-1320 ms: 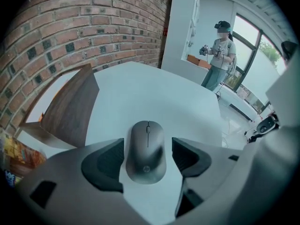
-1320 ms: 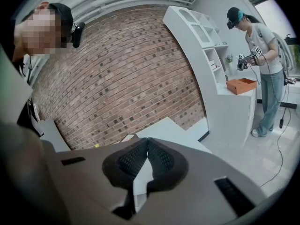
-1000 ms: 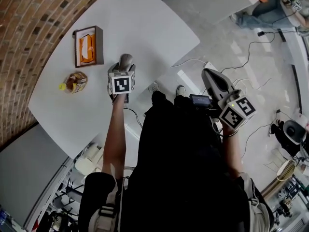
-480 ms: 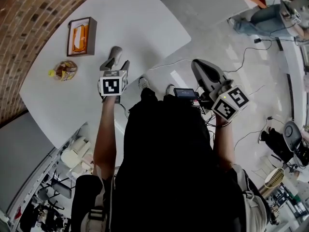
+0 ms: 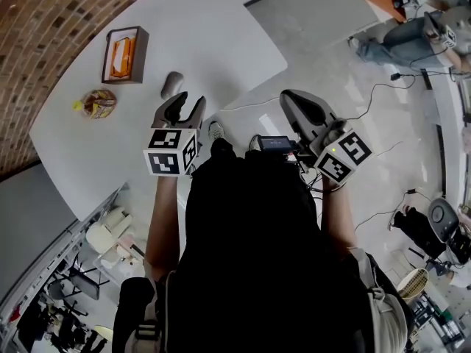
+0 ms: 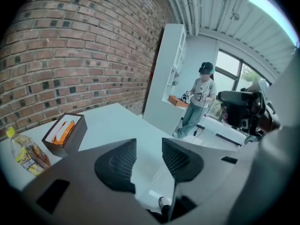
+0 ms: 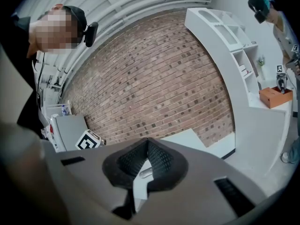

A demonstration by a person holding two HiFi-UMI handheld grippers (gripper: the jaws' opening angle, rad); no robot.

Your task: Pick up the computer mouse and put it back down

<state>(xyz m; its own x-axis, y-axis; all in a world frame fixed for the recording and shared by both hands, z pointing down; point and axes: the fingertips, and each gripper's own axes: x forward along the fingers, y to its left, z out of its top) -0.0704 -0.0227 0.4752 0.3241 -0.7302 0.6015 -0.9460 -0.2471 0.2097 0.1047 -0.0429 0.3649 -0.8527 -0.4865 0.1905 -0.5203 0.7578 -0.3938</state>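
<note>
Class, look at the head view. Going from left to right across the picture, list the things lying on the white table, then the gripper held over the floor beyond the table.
yellow-capped bottle → brown box with something orange inside → computer mouse → right gripper

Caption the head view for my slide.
Empty left gripper, jaws just closing partway, hangs near the computer mouse on the white table.

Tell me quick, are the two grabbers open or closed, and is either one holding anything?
Left gripper: open, jaws have just been closing, nothing between them.
Right gripper: shut, holding nothing.
</note>
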